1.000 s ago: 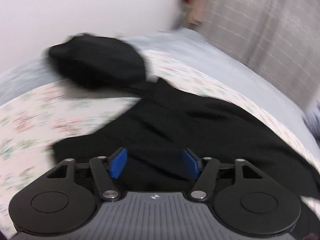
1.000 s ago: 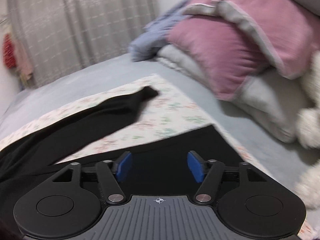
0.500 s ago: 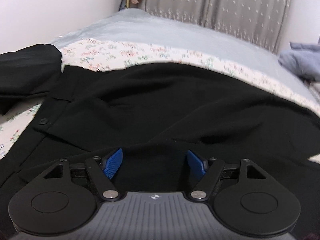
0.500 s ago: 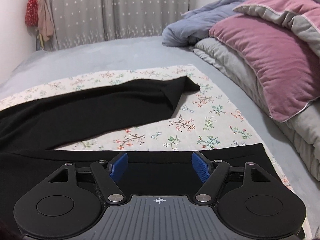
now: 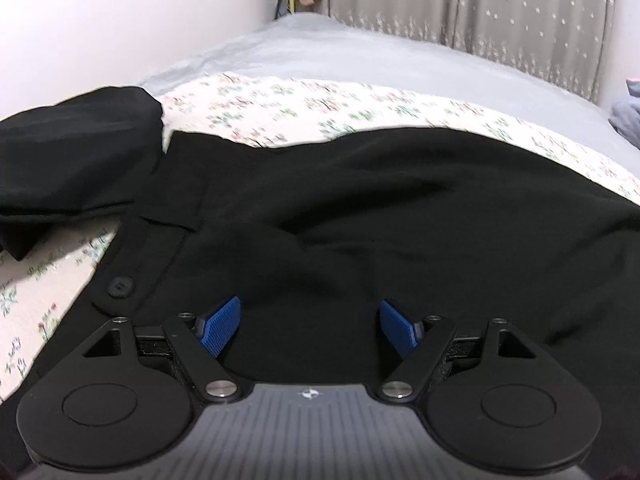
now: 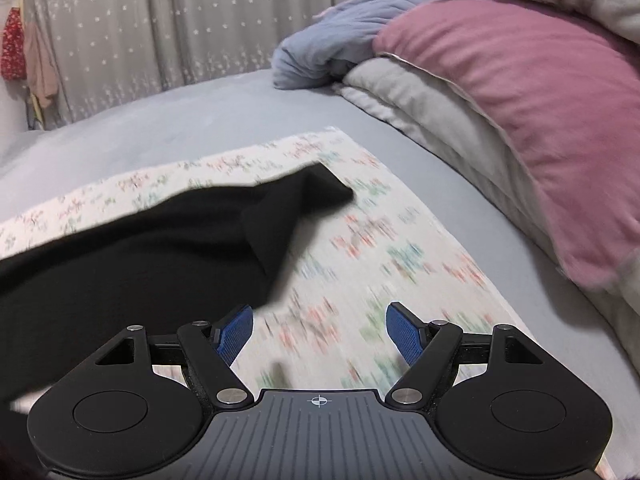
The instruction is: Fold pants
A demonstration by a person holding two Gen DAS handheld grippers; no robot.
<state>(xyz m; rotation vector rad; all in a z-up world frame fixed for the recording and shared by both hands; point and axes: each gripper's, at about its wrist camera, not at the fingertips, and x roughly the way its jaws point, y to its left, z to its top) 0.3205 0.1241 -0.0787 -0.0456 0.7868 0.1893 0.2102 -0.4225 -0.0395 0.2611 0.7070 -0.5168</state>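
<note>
My left gripper (image 5: 310, 324) hangs over the black pants (image 5: 360, 216), jaws opening, pinching nothing; my right gripper (image 6: 320, 332) stands wide over the floral sheet (image 6: 380, 264), empty.

pants (image 5: 360, 216) on floral cloth (image 5: 320, 108)

We identify a home bedroom: a bed with a grey sheet (image 5: 360, 52) and a floral cloth (image 6: 360, 240) spread on it, piled bedding with a pink pillow (image 6: 520, 92) and blue blanket (image 6: 332, 48), a star-patterned curtain (image 5: 500, 4), and clothes hanging (image 6: 24, 56) by the wall.
</note>
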